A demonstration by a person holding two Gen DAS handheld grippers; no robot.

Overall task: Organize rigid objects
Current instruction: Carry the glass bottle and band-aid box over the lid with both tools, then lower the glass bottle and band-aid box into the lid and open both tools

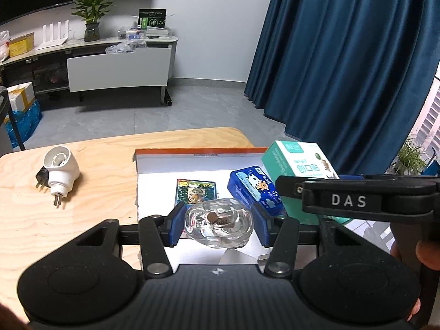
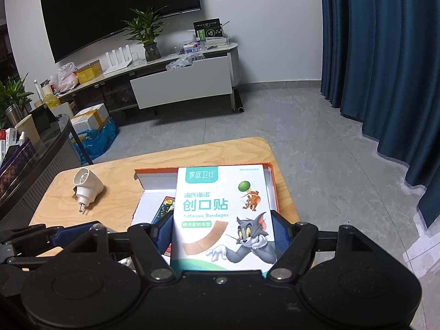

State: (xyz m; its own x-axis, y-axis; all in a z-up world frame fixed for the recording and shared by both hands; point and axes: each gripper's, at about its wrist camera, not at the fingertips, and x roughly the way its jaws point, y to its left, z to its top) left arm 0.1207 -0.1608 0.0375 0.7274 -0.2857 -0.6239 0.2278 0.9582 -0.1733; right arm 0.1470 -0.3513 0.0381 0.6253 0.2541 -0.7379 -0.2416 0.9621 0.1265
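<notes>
In the left wrist view my left gripper (image 1: 218,224) is shut on a small clear glass bottle (image 1: 220,217), held just above the near end of a white tray with an orange rim (image 1: 198,151). In the tray lie a picture card (image 1: 195,191) and a blue tin (image 1: 254,189). My right gripper (image 2: 222,233) is shut on a white and teal adhesive bandage box (image 2: 220,206), held upright over the tray's (image 2: 154,170) right side. That bandage box (image 1: 297,162) shows to the right of the bottle.
A white plug-in device (image 1: 60,170) lies on the wooden table (image 1: 96,220), left of the tray. The plug-in device (image 2: 86,185) also shows in the right wrist view. The table's far edge drops to a grey floor. Blue curtains (image 1: 343,55) hang at the right.
</notes>
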